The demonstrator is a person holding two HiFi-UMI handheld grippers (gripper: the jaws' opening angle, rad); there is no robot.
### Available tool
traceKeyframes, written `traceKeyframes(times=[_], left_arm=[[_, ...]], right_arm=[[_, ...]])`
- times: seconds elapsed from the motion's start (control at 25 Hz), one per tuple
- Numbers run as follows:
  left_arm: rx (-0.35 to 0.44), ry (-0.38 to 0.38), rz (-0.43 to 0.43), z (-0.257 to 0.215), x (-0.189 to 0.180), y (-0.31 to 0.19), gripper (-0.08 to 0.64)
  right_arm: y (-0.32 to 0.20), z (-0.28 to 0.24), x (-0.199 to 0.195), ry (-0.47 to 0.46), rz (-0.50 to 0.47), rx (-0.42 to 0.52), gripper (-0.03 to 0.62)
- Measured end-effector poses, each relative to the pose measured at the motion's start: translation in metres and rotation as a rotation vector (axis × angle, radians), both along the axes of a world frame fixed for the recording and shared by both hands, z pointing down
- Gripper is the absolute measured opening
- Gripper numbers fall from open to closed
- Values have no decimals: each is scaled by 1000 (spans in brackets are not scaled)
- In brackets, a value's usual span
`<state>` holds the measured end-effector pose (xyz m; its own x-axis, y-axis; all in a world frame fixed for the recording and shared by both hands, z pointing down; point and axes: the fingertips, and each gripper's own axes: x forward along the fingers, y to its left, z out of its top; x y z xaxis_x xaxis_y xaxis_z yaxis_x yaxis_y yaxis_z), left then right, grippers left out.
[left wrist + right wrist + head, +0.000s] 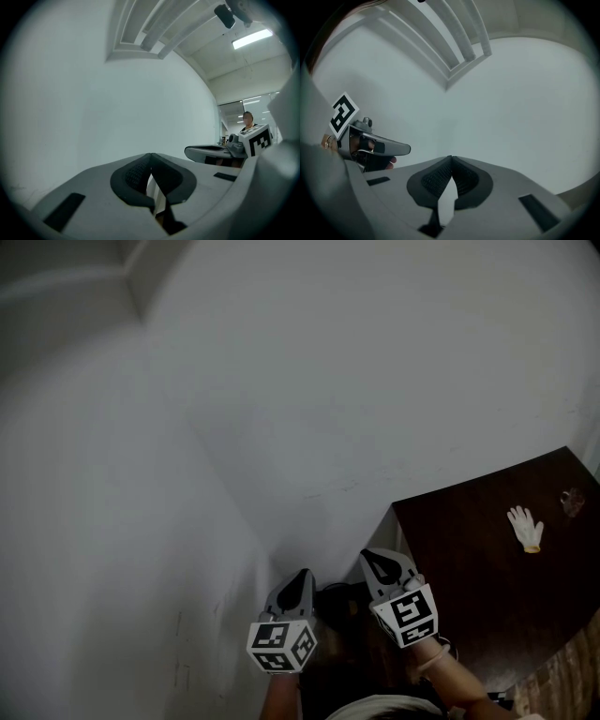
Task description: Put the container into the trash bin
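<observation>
- Tongs first: my left tongs [303,576] are closed tip to tip, and their own view shows only pale wall past the pads, so they hold nothing.
- My right tongs [378,562] are the same, pads meeting at the tip with nothing between them. The two pairs sit side by side, near each other but apart, both aimed up at the wall [356,381].
- Container: I see none in any view. The trash bin is not in sight either.
- The only surface that carries anything is the dark table [469,587] at my right. A white glove [526,528] lies toward its far right corner, and a small clear thing [571,500] sits just beyond it, nearer that corner. It is too small to name.
- A dark shape [339,600] sits low between my two pairs, by the table's near left corner. It might be a bin, but the head view is too dim there to say.
- Step in hand, as I judge it: the task has not begun. I am still at the looking stage, with both pairs idle and facing bare wall.
- Next move calls for turning my head and tongs down and away from the wall until the container shows. Then I must open one pair wide enough to take it, and find the bin's mouth before I carry anything.
</observation>
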<state>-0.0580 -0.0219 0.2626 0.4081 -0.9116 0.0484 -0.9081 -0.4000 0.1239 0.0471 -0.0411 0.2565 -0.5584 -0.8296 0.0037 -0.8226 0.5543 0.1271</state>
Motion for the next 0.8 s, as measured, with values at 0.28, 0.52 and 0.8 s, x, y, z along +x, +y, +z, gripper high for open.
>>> traceKeyframes(times=[0.28,0.52,0.8], left_arm=[[26,0,16,-9,1,-5,20],[37,8,25,-15,6,-8,20],[37,16,41,-17,12,-15,20]], right_arm=[[-2,-8,4,-7,23,6,6],[-2,-14,9,-13,34,2,6],[-8,-15,13,-10,35,4,6]])
